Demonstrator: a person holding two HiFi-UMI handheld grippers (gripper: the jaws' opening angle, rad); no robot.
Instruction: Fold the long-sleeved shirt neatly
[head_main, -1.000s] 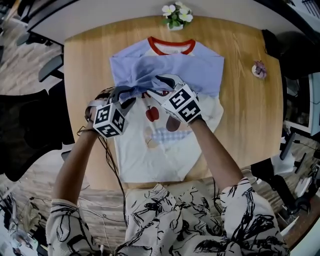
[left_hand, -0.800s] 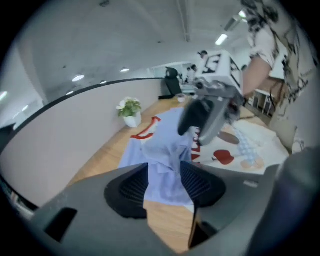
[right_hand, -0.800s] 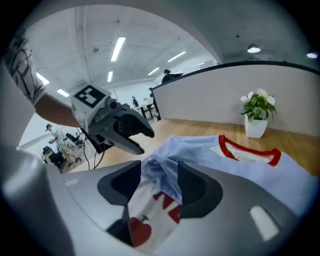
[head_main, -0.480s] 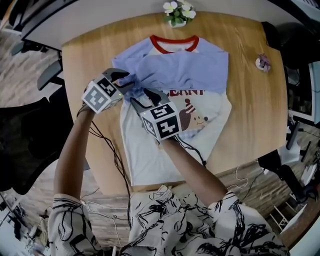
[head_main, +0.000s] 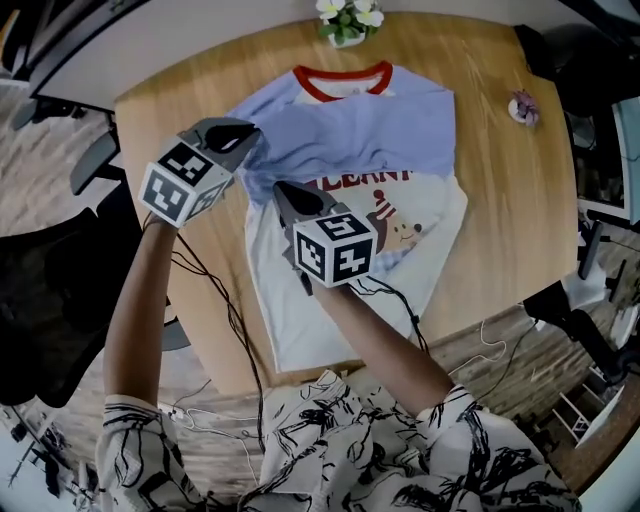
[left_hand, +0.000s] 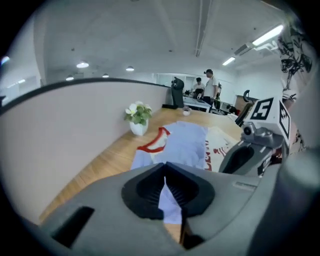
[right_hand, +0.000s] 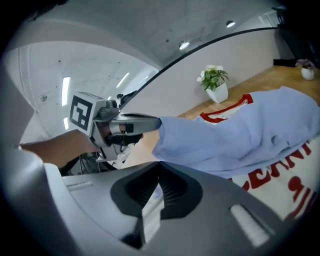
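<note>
From above, we see the shirt (head_main: 385, 135) spread on the counter (head_main: 505, 210) beside the flower pot (head_main: 346, 20). Only the gripper views show our left tool (left_hand: 165, 166) and right tool (right_hand: 159, 165), jaws just closed, pinching its fabric.

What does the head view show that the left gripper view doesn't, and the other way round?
Head view only: the whole shirt down to its white hem, the person's forearms and patterned top.

Left gripper view only: the left gripper with its jaws pinched shut on light-blue sleeve fabric, plus people standing in the room behind.

Both: the red collar, the flower pot, the wooden table and the right gripper.
</note>
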